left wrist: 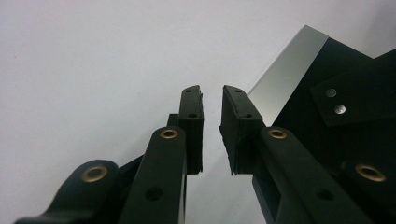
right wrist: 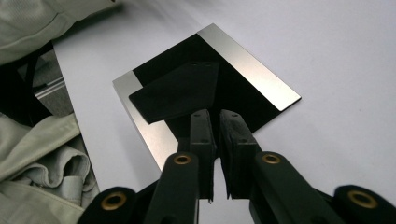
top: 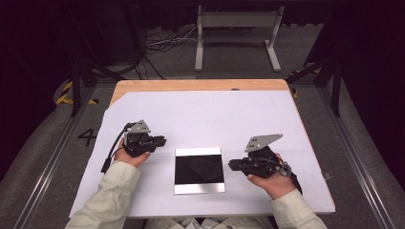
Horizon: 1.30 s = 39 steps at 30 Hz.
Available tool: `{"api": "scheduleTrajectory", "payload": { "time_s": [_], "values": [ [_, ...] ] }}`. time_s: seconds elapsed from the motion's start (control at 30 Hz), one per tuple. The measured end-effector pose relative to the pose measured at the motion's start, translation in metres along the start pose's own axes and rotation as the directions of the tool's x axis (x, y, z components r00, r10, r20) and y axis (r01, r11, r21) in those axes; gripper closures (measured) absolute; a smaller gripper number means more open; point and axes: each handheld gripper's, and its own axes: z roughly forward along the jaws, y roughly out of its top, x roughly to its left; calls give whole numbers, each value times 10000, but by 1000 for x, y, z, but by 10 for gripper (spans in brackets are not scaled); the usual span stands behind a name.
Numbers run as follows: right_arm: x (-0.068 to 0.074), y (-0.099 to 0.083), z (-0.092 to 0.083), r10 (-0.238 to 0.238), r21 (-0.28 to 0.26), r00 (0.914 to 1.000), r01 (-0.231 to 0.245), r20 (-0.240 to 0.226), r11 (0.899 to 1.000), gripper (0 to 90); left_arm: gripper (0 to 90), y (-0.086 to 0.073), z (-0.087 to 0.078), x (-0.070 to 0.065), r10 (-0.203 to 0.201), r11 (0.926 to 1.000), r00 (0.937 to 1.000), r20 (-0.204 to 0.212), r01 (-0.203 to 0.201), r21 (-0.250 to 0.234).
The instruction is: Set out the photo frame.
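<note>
A square glossy black plate (top: pixel 199 169) with silver bands along its near and far edges lies flat on the white sheet (top: pixel 215 114), between the two hands. My left gripper (top: pixel 160 140) rests on the sheet left of it, jaws pointing right, apart from the plate. In the left gripper view the left gripper (left wrist: pixel 211 93) is open by a small gap with nothing inside, and the plate's corner (left wrist: pixel 289 74) lies just to the right. My right gripper (top: pixel 232 164) sits at the plate's right edge. The right gripper (right wrist: pixel 214 114) shows a narrow empty gap over the plate (right wrist: pixel 252 65).
The sheet covers a wooden table (top: pixel 200 85). A white metal stand (top: pixel 236 33) and cables (top: pixel 167 40) sit on the floor beyond it. Pale sleeves (right wrist: pixel 42 154) reach in from the near side.
</note>
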Motion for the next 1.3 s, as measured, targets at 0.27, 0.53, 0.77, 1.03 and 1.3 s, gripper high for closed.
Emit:
{"api": "scheduleTrajectory", "payload": {
  "time_s": [0.27,0.53,0.77,1.03,1.3],
  "values": [
    [-12,7,-1,975,272,9952,-977,64,9948,755,782,0,1,0,14,10000,10000,-16,-14,-14],
    [-17,13,0,1510,473,9883,-1519,207,9873,705,778,-1,2,1,10,10000,10000,-37,-10,5],
    [-21,17,2,1935,628,9810,-1942,171,9790,698,775,-1,2,1,5,10000,10000,-60,-5,24],
    [-23,17,2,2503,552,9680,-2509,180,9664,705,774,-1,2,0,-44,10000,10000,-36,45,38],
    [-25,15,5,3544,135,9344,-3541,-368,9351,666,770,0,3,0,-31,10000,10000,-36,32,85]
  ]
}}
